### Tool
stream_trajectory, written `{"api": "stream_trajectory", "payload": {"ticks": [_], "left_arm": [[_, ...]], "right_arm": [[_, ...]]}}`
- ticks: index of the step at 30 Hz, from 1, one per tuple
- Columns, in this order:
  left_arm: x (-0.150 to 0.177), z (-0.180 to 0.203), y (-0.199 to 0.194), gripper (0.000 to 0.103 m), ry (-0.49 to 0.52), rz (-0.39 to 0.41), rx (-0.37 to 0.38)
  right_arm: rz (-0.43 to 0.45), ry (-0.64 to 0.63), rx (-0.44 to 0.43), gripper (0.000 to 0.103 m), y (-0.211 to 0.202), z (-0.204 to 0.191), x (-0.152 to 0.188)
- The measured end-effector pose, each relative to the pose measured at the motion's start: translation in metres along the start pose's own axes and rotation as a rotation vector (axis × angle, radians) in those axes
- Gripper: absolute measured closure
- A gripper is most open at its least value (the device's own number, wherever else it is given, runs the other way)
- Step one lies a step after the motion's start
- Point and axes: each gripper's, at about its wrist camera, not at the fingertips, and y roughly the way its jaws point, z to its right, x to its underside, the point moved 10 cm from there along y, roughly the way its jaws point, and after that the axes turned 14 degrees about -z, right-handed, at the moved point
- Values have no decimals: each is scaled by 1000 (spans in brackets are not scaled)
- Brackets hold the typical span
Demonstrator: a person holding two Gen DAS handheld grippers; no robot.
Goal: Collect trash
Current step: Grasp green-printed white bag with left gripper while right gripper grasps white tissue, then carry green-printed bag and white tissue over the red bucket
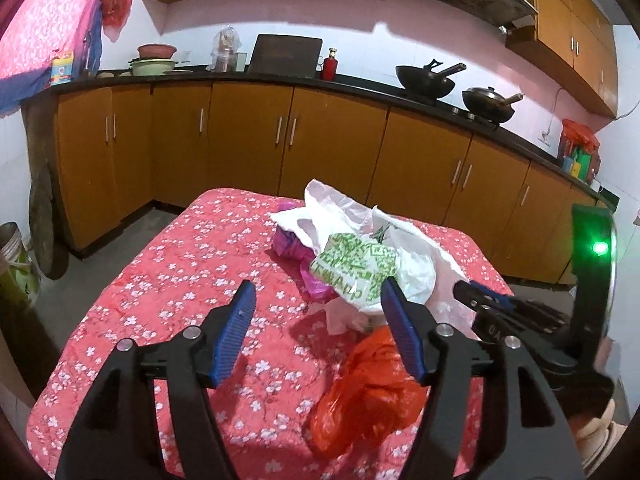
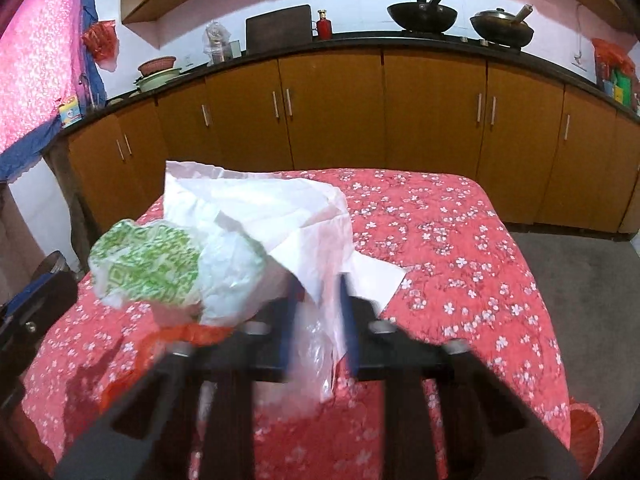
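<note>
The surface [image 1: 160,280], under a red floral cloth, stands before a run of brown cabinets [image 1: 248,140]. At left, the left gripper [image 1: 318,304] hangs with its blue pads well apart and nothing between them; an orange plastic bag [image 1: 368,392] lies on the cloth just below its right finger. Beyond it sits a heap of trash: a pink bag [image 1: 290,242], a green-printed white bag [image 1: 356,268] and a large white plastic bag [image 1: 412,256], all touching. At right, the right gripper [image 2: 318,312] has its pads pinched on a fold of the white plastic bag [image 2: 260,208], the film gathered between them. That frame is motion-blurred.
</note>
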Motion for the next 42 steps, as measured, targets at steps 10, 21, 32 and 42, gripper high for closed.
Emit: {"api": "stream_trajectory", "payload": {"ticks": [10,21,32,42], "left_arm": [[-12,19,15,34,40,2,-24],[-8,22,57,50,25,-129,3],[-10,27,47,91,57,-138,11],[-30,35,14,93,70,-70,2]], "right_arm": [[38,121,95,101,-7,44,1],[45,129,112,101,-11,56,4],[61,126,119,101,-21,59,4],[118,131,127,101,-57,63,-1]]}}
